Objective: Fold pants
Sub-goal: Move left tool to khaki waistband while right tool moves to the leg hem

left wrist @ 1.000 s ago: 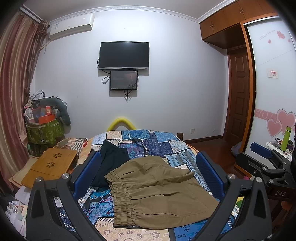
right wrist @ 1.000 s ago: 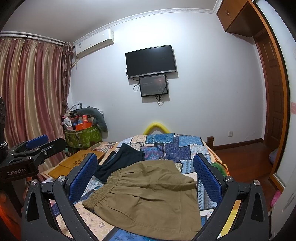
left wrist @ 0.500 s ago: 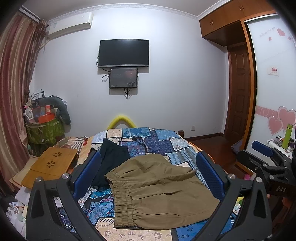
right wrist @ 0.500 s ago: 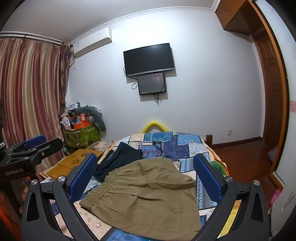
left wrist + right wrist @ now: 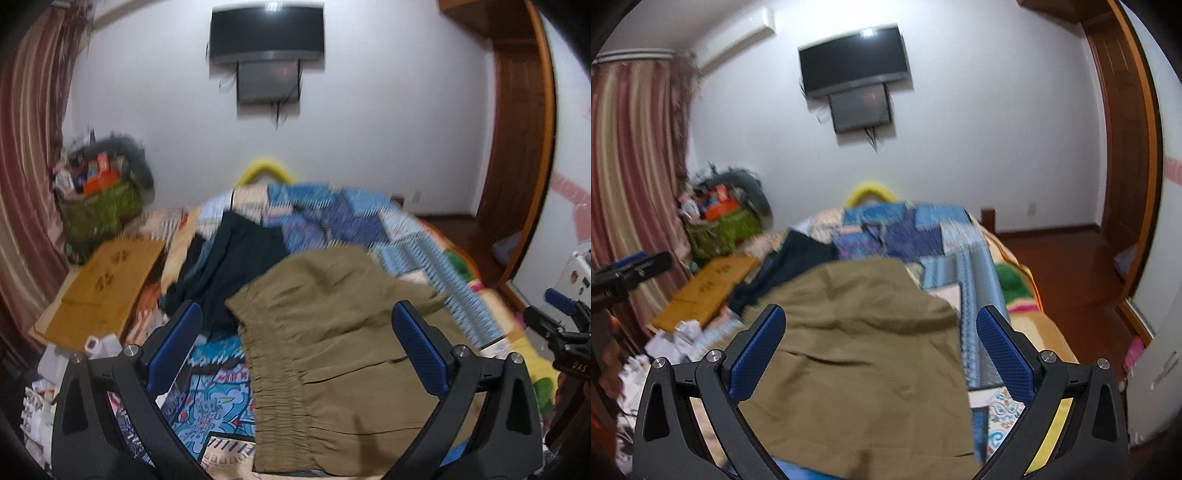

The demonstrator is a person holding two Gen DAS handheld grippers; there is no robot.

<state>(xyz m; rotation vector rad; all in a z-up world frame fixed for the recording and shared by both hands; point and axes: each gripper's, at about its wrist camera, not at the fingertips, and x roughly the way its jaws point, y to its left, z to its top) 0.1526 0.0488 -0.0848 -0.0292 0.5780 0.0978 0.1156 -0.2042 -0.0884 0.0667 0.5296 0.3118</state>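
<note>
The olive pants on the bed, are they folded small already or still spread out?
Still spread out. The olive pants lie wide over the bed, waistband fully visible; a fold under them cannot be told.

Both views are smeared by motion blur, so the pattern of the patchwork quilt (image 5: 332, 218) and the contents of the green basket (image 5: 99, 210) cannot be resolved. The near edge of the olive pants (image 5: 332, 362) is cut off by the lower frame edge in both views, and their near right part is hidden behind a finger of the left gripper (image 5: 295, 347). The dark garment (image 5: 236, 266) is partly covered by the pants at its right side.
</note>
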